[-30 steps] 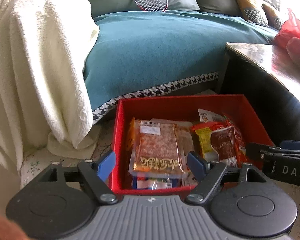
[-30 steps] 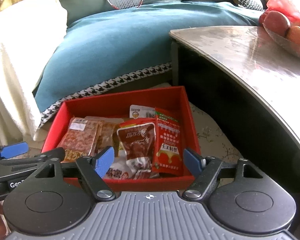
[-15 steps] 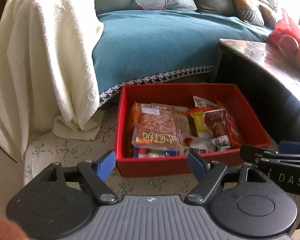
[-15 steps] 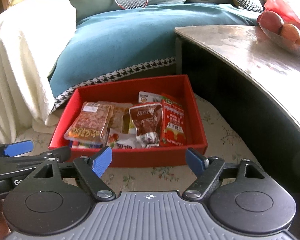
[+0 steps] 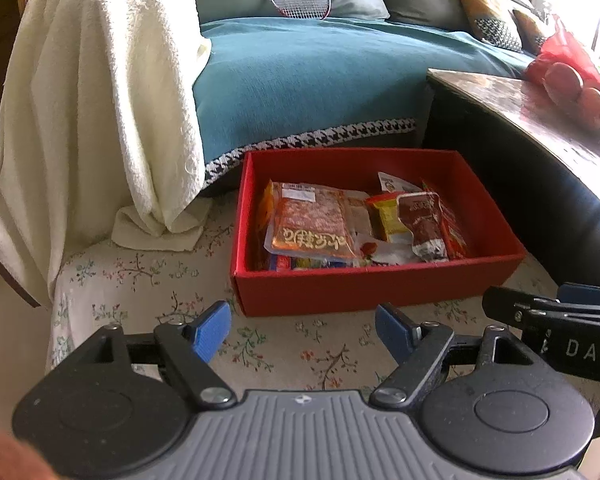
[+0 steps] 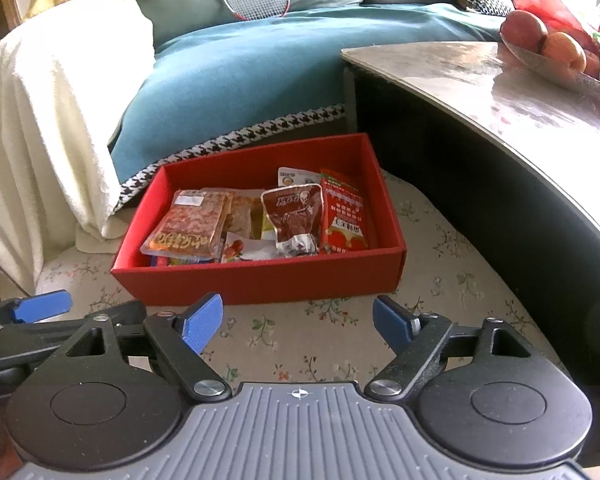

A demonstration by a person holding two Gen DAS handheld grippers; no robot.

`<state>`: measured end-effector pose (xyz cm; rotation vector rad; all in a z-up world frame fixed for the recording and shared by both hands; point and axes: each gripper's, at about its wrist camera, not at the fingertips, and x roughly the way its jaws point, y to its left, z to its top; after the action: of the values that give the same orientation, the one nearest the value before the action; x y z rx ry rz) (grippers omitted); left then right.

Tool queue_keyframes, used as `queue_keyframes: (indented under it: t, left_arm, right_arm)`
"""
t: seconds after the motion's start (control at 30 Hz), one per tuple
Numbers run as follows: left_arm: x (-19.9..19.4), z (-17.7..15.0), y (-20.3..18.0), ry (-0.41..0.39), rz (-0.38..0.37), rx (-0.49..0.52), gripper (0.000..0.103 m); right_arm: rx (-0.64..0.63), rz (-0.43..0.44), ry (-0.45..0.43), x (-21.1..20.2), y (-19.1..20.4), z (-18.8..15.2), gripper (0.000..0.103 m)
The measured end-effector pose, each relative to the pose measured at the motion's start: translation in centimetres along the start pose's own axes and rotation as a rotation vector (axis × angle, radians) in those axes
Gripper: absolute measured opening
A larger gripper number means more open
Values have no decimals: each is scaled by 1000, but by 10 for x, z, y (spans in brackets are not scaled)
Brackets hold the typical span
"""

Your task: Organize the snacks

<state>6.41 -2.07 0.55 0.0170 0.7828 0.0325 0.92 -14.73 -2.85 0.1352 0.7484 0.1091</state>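
While both hang over the flowered cloth, the left gripper and right gripper stand spread and empty — beyond them the red box holds the snack packets, beside the dark table.

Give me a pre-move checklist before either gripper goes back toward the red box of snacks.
1. Left gripper open and holding nothing: ok.
2. Right gripper open and holding nothing: ok.
3. Red box sits flat on the floral cloth, open top facing up: ok.
4. Snack packets inside the box, none on the cloth: ok; the brown packet lies on top.
5. Clear path from both grippers to the box: ok.
6. Dark table close to the box's right wall, tight for the right gripper: not ok.
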Motion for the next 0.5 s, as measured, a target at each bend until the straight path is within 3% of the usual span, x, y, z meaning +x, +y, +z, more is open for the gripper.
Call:
queue_keyframes:
  t: [0.5]
  left_arm:
    - [-21,-23,0,-10,-10,8,73]
  right_arm:
    - [14,-2,-5,-22,3,-29,88]
